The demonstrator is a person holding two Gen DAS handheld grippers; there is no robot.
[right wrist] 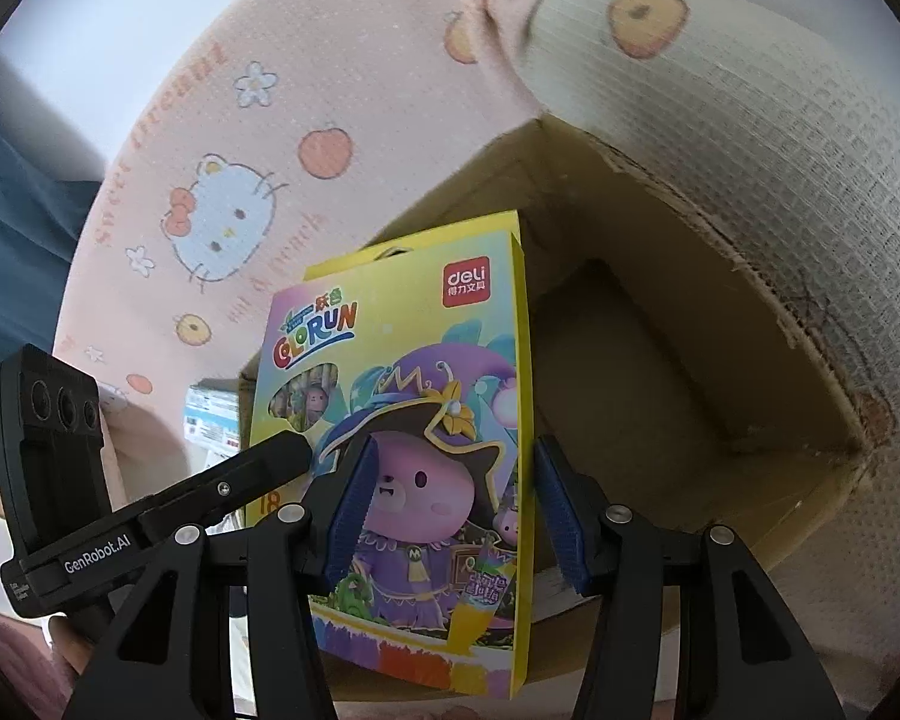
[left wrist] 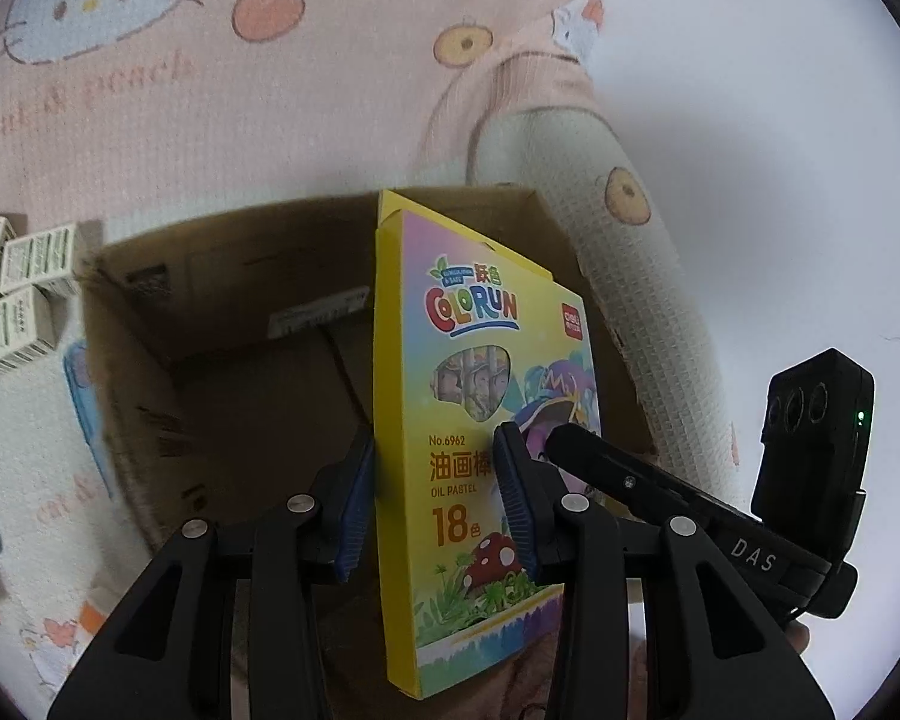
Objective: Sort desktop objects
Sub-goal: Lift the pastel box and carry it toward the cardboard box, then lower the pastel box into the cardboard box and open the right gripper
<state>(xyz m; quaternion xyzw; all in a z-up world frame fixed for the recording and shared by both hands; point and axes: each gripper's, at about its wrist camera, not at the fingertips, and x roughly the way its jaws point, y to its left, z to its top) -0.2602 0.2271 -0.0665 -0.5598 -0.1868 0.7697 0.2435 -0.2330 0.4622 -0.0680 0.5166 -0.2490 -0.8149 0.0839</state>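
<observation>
Both grippers hold one flat yellow oil pastel box (left wrist: pixel 450 420), upright on edge, over the open cardboard carton (left wrist: pixel 222 372). Left wrist view: the left gripper (left wrist: pixel 435 498) has its blue ribbed pads (left wrist: pixel 354 510) closed on the pastel box's left part, one pad against the yellow spine edge, the other pressed on the printed front beside the "18" and the mushroom artwork. The finger of the right gripper (left wrist: pixel 600 462) reaches in from the right and touches the box front near the purple hat figure. Right wrist view: the right gripper (right wrist: pixel 450 516) straddles the same pastel box (right wrist: pixel 402 420); its left pad (right wrist: pixel 348 516) lies on the front over the pink cartoon character, and its right pad (right wrist: pixel 561 522) sits just beside the yellow edge at the right, contact there not clearly resolved, so I cannot tell whether this pair is actually clamping. The left gripper's finger (right wrist: pixel 258 468) enters from the lower left and meets the box front. The carton (right wrist: pixel 660 360) interior looks bare brown board with a label on the floor; one rim is torn. The carton rests on a pink and cream cartoon-cat cloth (left wrist: pixel 180 120). Small white printed boxes (left wrist: pixel 12 294) lie on the cloth left of the carton.
</observation>
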